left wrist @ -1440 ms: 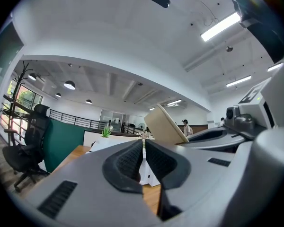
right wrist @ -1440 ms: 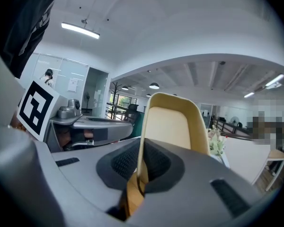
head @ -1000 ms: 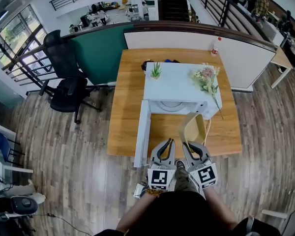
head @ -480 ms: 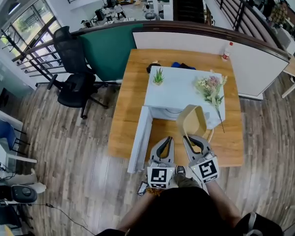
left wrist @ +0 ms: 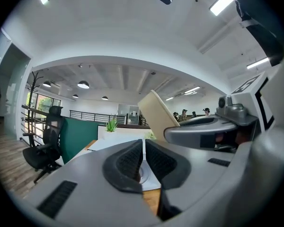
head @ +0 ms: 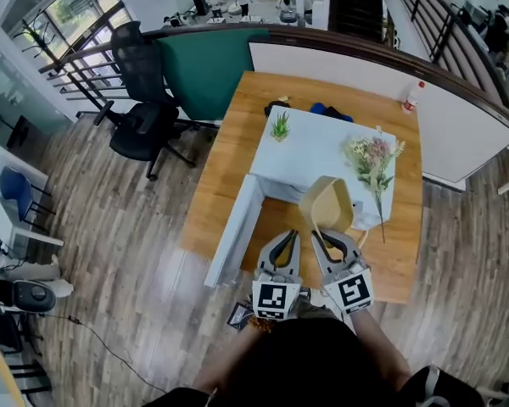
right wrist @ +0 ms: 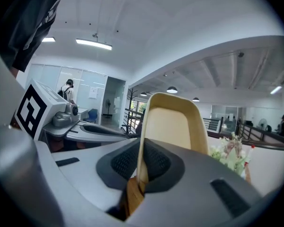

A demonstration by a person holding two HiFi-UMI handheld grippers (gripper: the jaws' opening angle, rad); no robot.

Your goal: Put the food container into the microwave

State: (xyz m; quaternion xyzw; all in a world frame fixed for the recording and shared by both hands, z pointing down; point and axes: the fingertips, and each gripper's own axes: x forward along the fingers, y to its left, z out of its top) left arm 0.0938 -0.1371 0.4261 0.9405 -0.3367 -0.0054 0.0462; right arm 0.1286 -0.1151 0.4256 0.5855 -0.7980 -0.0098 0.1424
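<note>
A tan, shallow food container (head: 326,206) stands tilted on edge in front of the white microwave (head: 322,153). My right gripper (head: 324,234) is shut on its rim. In the right gripper view the container (right wrist: 173,126) rises between the dark pads of the right gripper (right wrist: 142,163). The microwave's door (head: 235,227) hangs open to the left. My left gripper (head: 286,237) is beside the right one, jaws together with nothing in them. In the left gripper view, the left gripper (left wrist: 144,154) has the container (left wrist: 157,115) to its right.
The microwave sits on a wooden table (head: 229,164) and carries a small green plant (head: 280,125) and a bunch of flowers (head: 373,155). A bottle (head: 411,97) stands at the table's far right corner. A black office chair (head: 144,119) and a green partition (head: 208,70) are at the left.
Both grippers have moved forward toward the microwave. The container in the right gripper now sits closer to the open front. The left gripper stays shut.
</note>
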